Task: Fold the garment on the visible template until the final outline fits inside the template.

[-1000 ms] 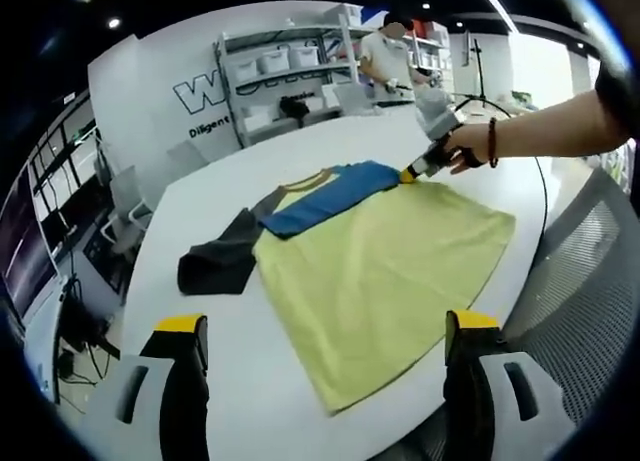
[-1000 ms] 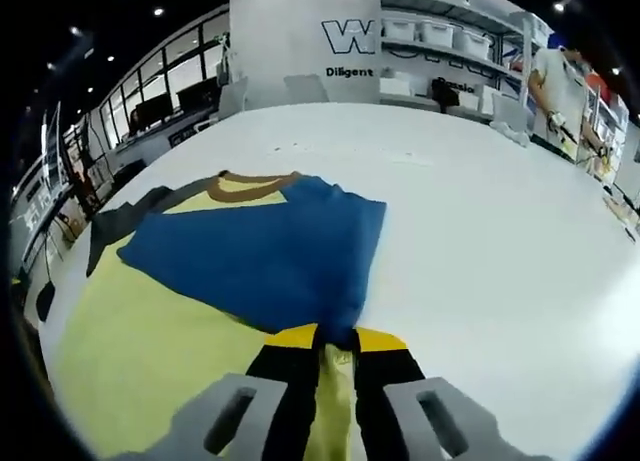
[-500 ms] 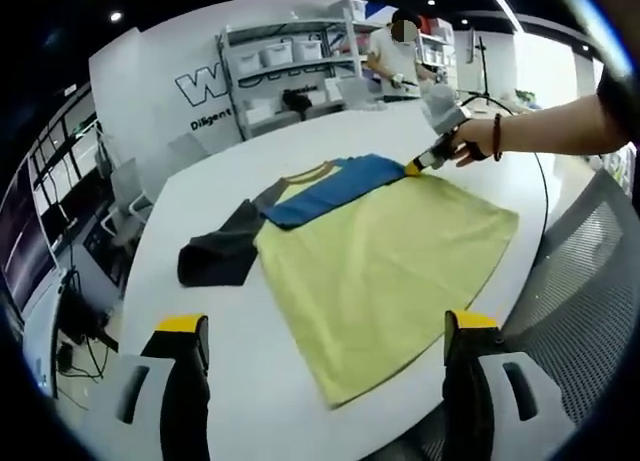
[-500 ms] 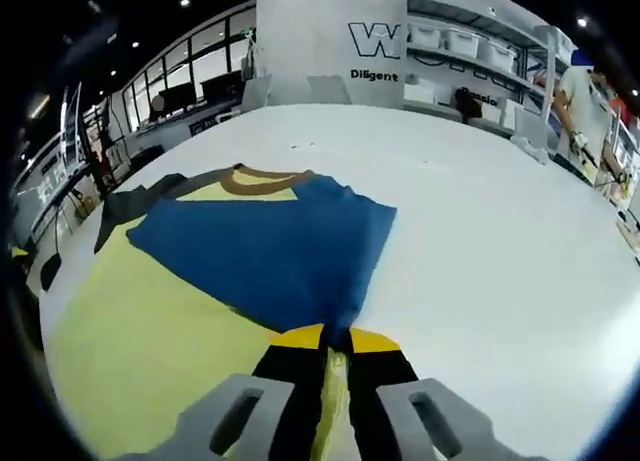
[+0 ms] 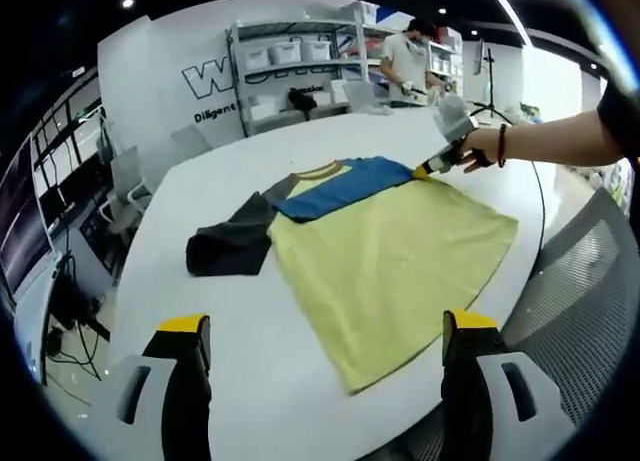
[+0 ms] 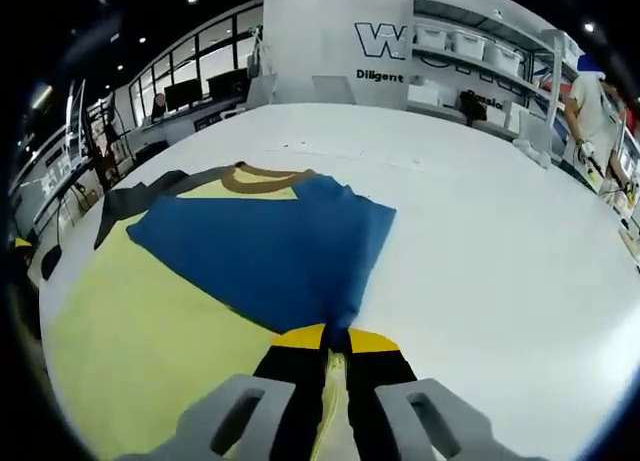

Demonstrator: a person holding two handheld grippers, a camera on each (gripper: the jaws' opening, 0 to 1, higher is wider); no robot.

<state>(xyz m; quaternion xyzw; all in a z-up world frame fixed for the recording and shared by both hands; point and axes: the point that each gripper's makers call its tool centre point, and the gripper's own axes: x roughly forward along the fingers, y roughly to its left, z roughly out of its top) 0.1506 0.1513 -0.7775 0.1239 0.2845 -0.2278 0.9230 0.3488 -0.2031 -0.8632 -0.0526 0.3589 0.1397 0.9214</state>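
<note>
Right gripper (image 6: 334,343): jaws closed on corner of blue sleeve (image 6: 270,249), folded across yellow shirt body (image 6: 140,326). Brown collar (image 6: 262,178) at far end, dark sleeve (image 6: 135,197) beyond at left. Garment flat on white table (image 6: 480,241). Shelving w/ bins (image 6: 470,56) behind.

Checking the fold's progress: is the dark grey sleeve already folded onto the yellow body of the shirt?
No, the grey sleeve lies spread flat on the white table beside the shirt.
</note>
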